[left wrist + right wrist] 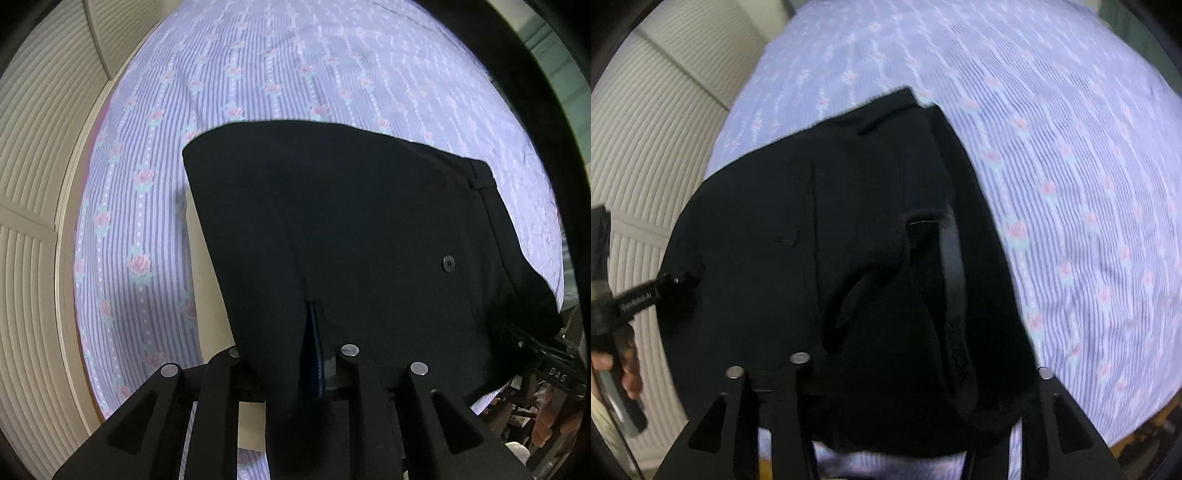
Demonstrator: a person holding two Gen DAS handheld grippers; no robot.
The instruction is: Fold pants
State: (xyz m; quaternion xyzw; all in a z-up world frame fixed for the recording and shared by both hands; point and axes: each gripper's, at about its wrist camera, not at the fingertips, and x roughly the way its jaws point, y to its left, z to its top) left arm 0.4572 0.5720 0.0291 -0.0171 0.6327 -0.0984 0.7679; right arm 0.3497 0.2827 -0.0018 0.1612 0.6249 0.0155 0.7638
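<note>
Black pants [351,221] lie folded on a bed, with a small button [448,263] and a belt loop near the waistband. My left gripper [293,350] points down at them, and its narrow jaws pinch a fold of the cloth against a blue pad. In the right wrist view the left gripper [670,278] bites the pants' left edge. The pants [849,221] bunch up there, waistband curling toward the camera. My right gripper [921,365] stands wide open over that heap, with cloth between the fingers but not pressed. Its tip [521,341] shows at the pants' right edge.
The bed wears a lavender striped sheet [1071,166] with pink roses. Cream louvered doors [33,184] stand close on the left. A person's hand [629,373] holds the left gripper's handle. Dark clutter [535,417] sits past the bed's corner.
</note>
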